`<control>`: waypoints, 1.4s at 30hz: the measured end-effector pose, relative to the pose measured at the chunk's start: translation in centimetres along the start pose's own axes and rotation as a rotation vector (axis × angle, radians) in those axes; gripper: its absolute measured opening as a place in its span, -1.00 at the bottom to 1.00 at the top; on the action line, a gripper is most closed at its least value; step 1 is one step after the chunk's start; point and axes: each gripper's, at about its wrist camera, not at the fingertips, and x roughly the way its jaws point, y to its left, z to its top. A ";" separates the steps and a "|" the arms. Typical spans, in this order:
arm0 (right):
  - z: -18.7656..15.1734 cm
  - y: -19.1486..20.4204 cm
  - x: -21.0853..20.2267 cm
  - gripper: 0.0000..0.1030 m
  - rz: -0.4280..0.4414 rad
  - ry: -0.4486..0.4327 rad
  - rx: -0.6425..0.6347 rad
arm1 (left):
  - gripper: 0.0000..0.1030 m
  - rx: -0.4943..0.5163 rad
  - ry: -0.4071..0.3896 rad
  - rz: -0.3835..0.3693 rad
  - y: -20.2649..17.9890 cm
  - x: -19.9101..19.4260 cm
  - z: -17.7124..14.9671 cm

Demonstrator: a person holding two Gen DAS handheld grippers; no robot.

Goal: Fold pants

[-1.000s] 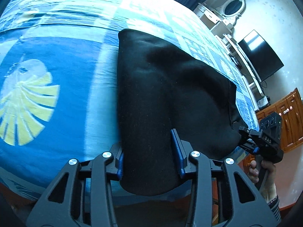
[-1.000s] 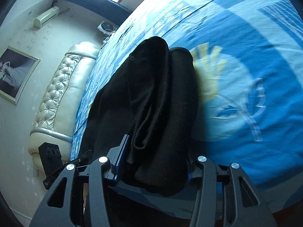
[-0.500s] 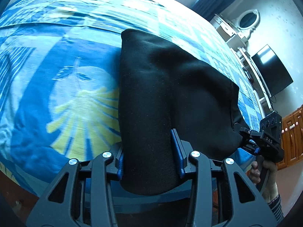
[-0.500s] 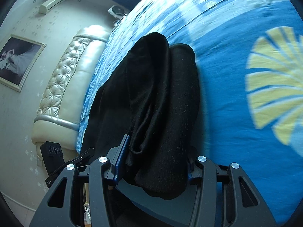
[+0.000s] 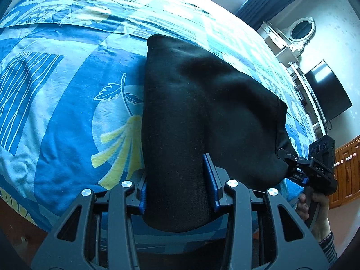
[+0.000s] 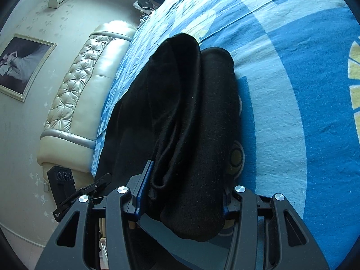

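Note:
The black pants (image 5: 202, 103) hang as a folded sheet over the blue patterned bed (image 5: 67, 94). My left gripper (image 5: 178, 186) is shut on one corner of the pants, a thick fold between its blue pads. My right gripper (image 6: 182, 193) is shut on the other corner, bunched layers (image 6: 191, 117) between its pads. The right gripper also shows at the right edge of the left wrist view (image 5: 315, 168), held in a hand. The left gripper shows at the lower left of the right wrist view (image 6: 67, 186). The far fold of the pants touches the bedspread.
A padded cream headboard (image 6: 81, 94) and a framed picture (image 6: 20, 65) lie left in the right wrist view. A wall television (image 5: 326, 90), white dresser with oval mirror (image 5: 299, 31) and wooden cabinet (image 5: 346, 171) stand to the right in the left wrist view.
Both grippers have carried the pants sideways across the bed; the bedspread pattern has slid beneath them. The grips on the pants are unchanged.

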 end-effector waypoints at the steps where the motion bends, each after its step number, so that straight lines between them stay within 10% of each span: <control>1: -0.1 0.0 0.0 -0.05 0.002 -0.002 0.002 | -0.21 0.000 0.000 0.000 0.0 0.1 0.1; 17: -0.2 -0.2 -0.6 -0.05 0.021 -0.029 0.015 | -0.15 -0.002 0.005 -0.006 0.3 0.6 0.2; 23: -0.3 0.1 -1.1 0.45 0.093 -0.043 0.021 | 0.29 0.022 -0.005 -0.066 0.9 0.6 0.3; 29: 0.3 0.0 -2.4 0.56 0.109 -0.011 0.011 | 0.66 0.035 -0.042 -0.187 2.1 -1.5 0.7; 42: 8.4 -1.1 0.7 0.59 0.108 -0.061 0.046 | 0.75 -0.003 0.015 -0.238 4.4 3.3 7.1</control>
